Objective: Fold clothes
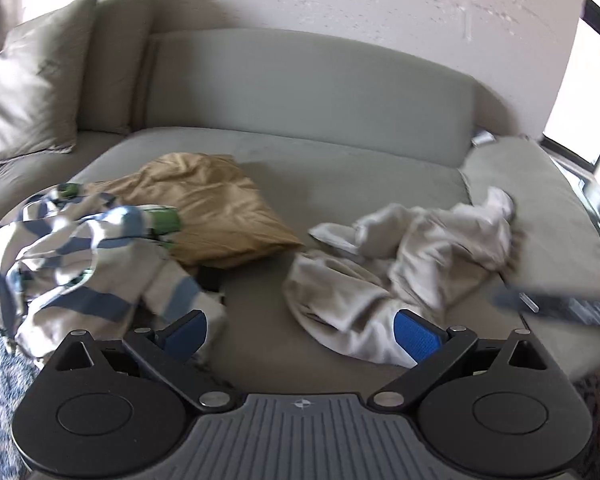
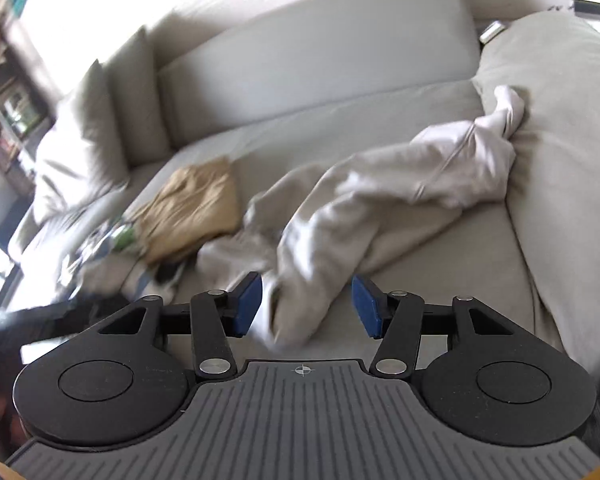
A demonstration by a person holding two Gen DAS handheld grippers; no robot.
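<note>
A crumpled white garment [image 1: 400, 268] lies on the grey sofa seat [image 1: 300, 184], reaching up against the right cushion; it also shows in the right wrist view [image 2: 380, 184]. A blue-and-white striped garment [image 1: 72, 264] lies bunched at the seat's left front. A folded tan garment [image 1: 216, 208] lies behind it, also in the right wrist view [image 2: 192, 208]. My left gripper [image 1: 302, 336] is open and empty, over the seat's front edge between the striped and white garments. My right gripper [image 2: 306, 306] is open, its jaws on either side of the white garment's near end.
Grey pillows [image 1: 32, 92] lean at the sofa's back left. A large grey cushion [image 2: 572, 140] rests along the right side. A small silver object [image 2: 492, 32] lies behind it. A blue patterned rug [image 1: 0, 384] lies below on the left.
</note>
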